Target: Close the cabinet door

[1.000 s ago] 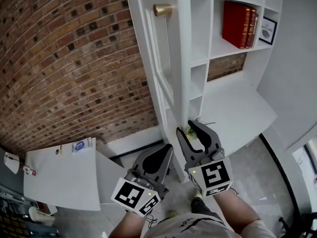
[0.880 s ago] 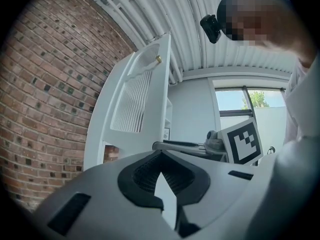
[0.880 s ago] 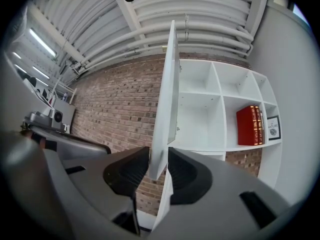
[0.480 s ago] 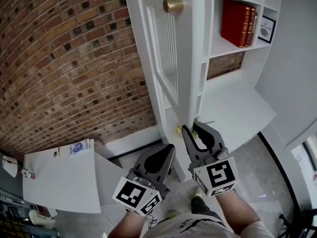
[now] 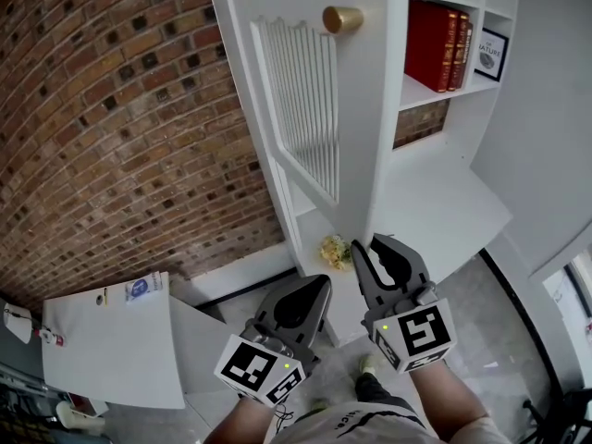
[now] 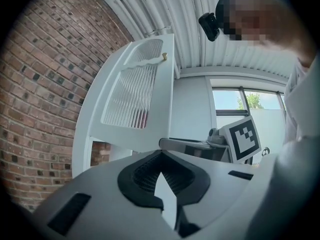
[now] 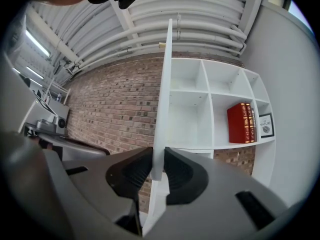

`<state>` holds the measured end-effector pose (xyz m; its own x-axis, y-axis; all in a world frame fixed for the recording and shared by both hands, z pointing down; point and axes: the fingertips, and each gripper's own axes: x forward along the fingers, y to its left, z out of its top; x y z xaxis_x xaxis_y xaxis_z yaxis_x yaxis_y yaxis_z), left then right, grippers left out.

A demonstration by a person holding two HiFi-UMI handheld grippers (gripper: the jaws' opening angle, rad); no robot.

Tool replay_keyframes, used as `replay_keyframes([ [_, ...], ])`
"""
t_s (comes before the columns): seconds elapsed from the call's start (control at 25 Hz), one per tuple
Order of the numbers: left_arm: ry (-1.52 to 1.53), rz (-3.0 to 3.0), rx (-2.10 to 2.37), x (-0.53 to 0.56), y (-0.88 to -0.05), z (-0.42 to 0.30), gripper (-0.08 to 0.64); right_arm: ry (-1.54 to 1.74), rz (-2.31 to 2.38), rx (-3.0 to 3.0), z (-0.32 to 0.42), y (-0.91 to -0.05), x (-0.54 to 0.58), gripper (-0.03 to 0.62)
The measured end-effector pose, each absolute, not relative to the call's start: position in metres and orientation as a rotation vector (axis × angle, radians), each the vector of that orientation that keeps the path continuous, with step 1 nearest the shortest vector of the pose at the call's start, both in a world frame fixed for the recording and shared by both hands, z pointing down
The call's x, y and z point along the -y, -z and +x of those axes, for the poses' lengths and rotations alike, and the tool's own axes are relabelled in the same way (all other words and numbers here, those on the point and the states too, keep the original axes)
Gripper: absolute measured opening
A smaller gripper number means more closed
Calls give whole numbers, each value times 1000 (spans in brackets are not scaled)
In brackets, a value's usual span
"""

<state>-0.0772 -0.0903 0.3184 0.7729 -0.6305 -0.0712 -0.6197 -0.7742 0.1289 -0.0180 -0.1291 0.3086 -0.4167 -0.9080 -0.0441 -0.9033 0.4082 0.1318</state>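
The white cabinet door [image 5: 314, 109] with a slatted panel and a brass knob [image 5: 342, 18] stands open, swung out from the white shelf unit [image 5: 444, 202]. My right gripper [image 5: 368, 244] is at the door's lower free edge. In the right gripper view the door [image 7: 162, 109] runs edge-on between the jaws of that gripper [image 7: 157, 156], which are closing with both pads against it. My left gripper [image 5: 317, 283] hangs beside it to the left, shut and holding nothing. In the left gripper view that gripper [image 6: 161, 156] points at the door's slatted face [image 6: 135, 94].
Red books [image 5: 435, 44] and a small framed picture [image 5: 492, 54] stand on the shelves. A small yellowish plant [image 5: 335, 248] sits on the low shelf behind the door. A brick wall [image 5: 111, 137] runs along the left. A white table [image 5: 111, 350] stands at lower left.
The door has swung, showing more of its slatted face. My right jaws have narrowed onto its edge, and both grippers have shifted right with it.
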Motion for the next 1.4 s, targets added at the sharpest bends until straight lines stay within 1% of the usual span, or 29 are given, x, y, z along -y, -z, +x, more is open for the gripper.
replay_keyframes([
  [0.64, 132, 2855, 1080, 130, -314, -7, 11, 162, 1568, 2689, 47, -308, 171, 83],
  [1.0, 140, 2856, 1156, 166, -308, 33, 11, 113, 1497, 2763, 92, -310, 219, 86],
  [1.4, 135, 2833, 1222, 210, -307, 68, 11, 90, 1401, 2839, 119, -304, 278, 110],
])
